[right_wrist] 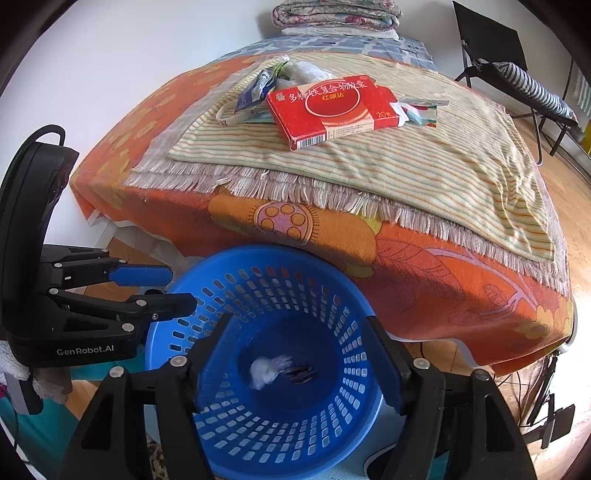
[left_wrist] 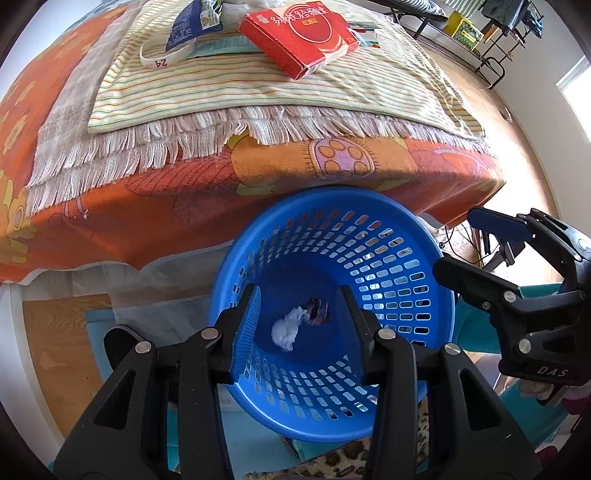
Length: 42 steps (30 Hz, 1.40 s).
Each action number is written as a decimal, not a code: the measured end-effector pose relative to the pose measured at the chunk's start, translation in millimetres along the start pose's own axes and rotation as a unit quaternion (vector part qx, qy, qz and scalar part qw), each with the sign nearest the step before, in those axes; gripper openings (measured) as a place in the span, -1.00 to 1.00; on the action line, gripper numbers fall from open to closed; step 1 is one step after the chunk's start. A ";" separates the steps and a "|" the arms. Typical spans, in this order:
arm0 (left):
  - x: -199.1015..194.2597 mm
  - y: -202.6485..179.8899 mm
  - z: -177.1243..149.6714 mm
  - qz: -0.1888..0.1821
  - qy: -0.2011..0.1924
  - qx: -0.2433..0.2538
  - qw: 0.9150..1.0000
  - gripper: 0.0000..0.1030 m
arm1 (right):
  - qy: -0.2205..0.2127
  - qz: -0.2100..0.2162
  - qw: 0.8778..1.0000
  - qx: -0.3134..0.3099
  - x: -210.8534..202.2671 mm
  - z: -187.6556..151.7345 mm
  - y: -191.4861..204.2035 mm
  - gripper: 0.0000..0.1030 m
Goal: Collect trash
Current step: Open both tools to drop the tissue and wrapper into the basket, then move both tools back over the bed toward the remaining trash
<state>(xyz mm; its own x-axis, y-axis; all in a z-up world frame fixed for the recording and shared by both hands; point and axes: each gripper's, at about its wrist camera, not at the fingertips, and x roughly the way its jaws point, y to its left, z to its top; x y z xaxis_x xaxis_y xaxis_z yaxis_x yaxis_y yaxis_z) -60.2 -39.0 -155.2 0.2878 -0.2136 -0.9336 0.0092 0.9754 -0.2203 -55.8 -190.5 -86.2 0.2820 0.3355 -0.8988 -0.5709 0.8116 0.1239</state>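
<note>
A blue plastic basket [left_wrist: 388, 266] [right_wrist: 295, 288] stands on the floor against the bed's front edge. Inside it lie a crumpled white tissue [left_wrist: 288, 328] [right_wrist: 264, 369] and a dark wrapper [left_wrist: 317, 310] [right_wrist: 301, 373]. My left gripper [left_wrist: 297, 306] [right_wrist: 168, 291] is open and empty over the basket's mouth. My right gripper [right_wrist: 295, 339] [left_wrist: 461, 243] is open and empty over the basket too. On the bed lie a red box [left_wrist: 299, 35] [right_wrist: 332, 109], a blue pouch [left_wrist: 188, 24] [right_wrist: 255, 92], a white wristband [left_wrist: 166, 51] [right_wrist: 231, 114] and a white wrapper [right_wrist: 415, 109].
The bed has an orange flowered sheet [left_wrist: 147, 206] [right_wrist: 443, 266] and a striped fringed towel [left_wrist: 258, 96] [right_wrist: 424, 166]. A folding chair [right_wrist: 517, 74] stands at the right. Folded bedding [right_wrist: 336, 16] lies at the bed's far end. A metal rack [left_wrist: 491, 29] stands beyond.
</note>
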 end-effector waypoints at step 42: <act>-57.1 77.0 163.9 0.012 -0.110 -0.078 0.991 0.22 | -0.089 0.042 0.979 0.177 -11.6 144.6 -68.6 0.99</act>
<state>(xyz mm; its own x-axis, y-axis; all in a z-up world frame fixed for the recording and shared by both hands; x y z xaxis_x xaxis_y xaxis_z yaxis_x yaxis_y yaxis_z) 81.1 57.3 -72.5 0.4887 -0.1569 -0.8582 -0.1426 0.9561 -0.2560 91.6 -180.9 -23.5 0.3931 0.4613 -0.7954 -0.3030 0.8817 0.3616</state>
